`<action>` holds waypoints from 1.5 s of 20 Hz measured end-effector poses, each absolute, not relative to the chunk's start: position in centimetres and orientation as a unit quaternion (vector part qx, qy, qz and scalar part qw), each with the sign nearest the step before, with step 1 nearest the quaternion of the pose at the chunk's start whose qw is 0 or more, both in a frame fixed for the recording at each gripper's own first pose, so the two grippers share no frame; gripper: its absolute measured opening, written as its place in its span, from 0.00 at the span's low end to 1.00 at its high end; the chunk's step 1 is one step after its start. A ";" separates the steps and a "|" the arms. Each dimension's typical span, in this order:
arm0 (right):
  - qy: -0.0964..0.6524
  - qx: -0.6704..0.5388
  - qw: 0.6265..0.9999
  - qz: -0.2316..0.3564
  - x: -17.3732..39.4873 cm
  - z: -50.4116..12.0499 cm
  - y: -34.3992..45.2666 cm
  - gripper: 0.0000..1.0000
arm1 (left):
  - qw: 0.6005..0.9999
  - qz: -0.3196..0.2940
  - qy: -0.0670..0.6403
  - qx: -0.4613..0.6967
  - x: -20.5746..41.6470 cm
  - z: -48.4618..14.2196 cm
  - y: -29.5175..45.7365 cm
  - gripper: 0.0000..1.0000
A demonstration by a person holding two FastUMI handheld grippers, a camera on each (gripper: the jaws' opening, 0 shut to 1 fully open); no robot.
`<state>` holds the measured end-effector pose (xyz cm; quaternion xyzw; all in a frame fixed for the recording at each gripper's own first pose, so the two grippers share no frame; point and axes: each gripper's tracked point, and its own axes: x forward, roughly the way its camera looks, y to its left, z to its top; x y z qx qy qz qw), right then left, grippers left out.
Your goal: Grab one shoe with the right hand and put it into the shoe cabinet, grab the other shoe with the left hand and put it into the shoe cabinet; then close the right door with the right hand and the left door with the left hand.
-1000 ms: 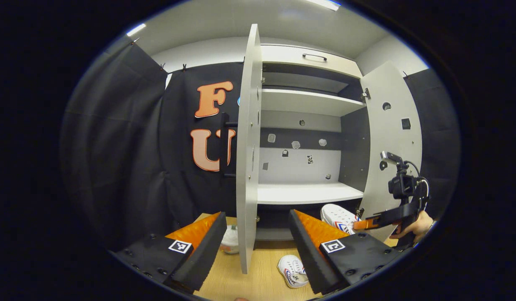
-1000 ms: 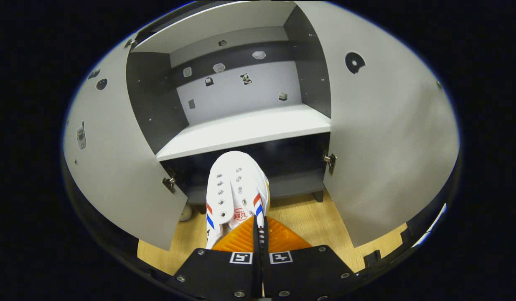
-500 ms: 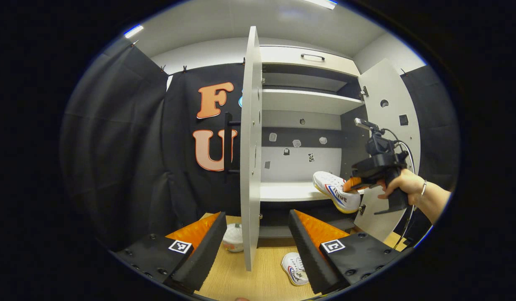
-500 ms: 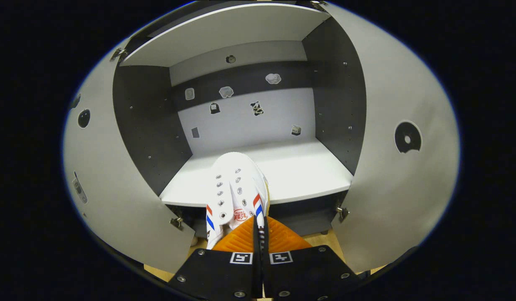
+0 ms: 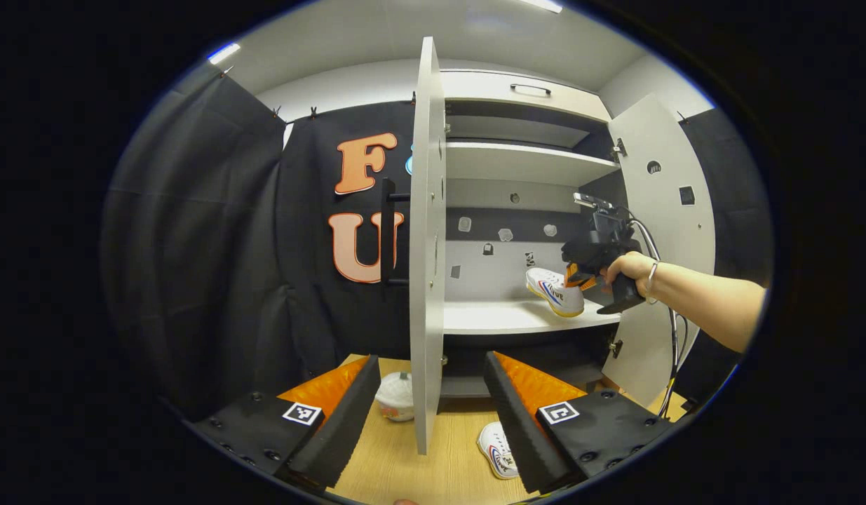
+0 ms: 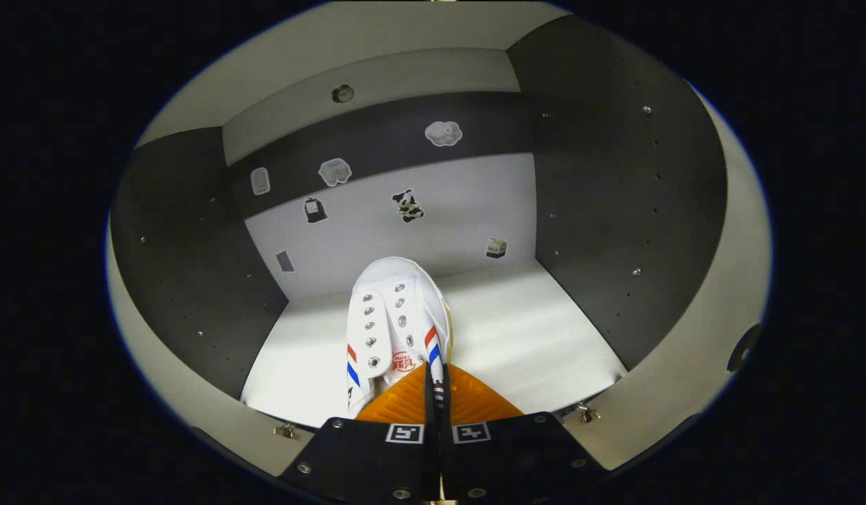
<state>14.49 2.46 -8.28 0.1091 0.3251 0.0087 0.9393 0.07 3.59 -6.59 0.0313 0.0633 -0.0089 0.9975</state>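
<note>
While both doors of the tall pale-grey shoe cabinet stand swung wide, the left door edge-on to the left gripper view and the right door angled away at far right, a white canvas sneaker with red and blue side stripes hangs over the white middle shelf. Its long axis runs straight ahead from the right gripper, toe toward the sticker-dotted back panel, heel at the fingers. Those fingers are pressed almost together on the shoe's heel collar, a thin strip of it caught between them. Seen from the left gripper view, a person's hand carries that tool inside the cabinet, sole just above the shelf or barely touching; which, the frames do not settle. Setting it down looks to call for a short drop and a release.

Nearer, on the light wooden floor, the second matching white sneaker lies just beside the left gripper, slightly to its right. That gripper is spread wide and holds nothing. A small white round container sits behind the left door.
</note>
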 end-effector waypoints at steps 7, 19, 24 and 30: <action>0.365 0.122 0.923 -0.016 19.3 -13.0 2.4 0.00 | 0.997 -0.007 0.066 0.037 0.1 -6.6 3.0 0.97; 0.282 0.131 0.951 0.004 13.9 -7.6 1.3 0.33 | 0.996 -0.016 0.085 0.031 0.8 -8.5 2.3 0.94; 0.230 0.126 0.965 0.031 6.8 -3.6 0.4 0.45 | 0.994 -0.042 0.101 0.028 2.3 -10.0 0.1 0.96; 0.150 0.061 0.986 0.032 -0.7 -0.4 -1.7 0.56 | 0.989 -0.063 0.127 0.032 4.4 -13.6 -2.4 0.97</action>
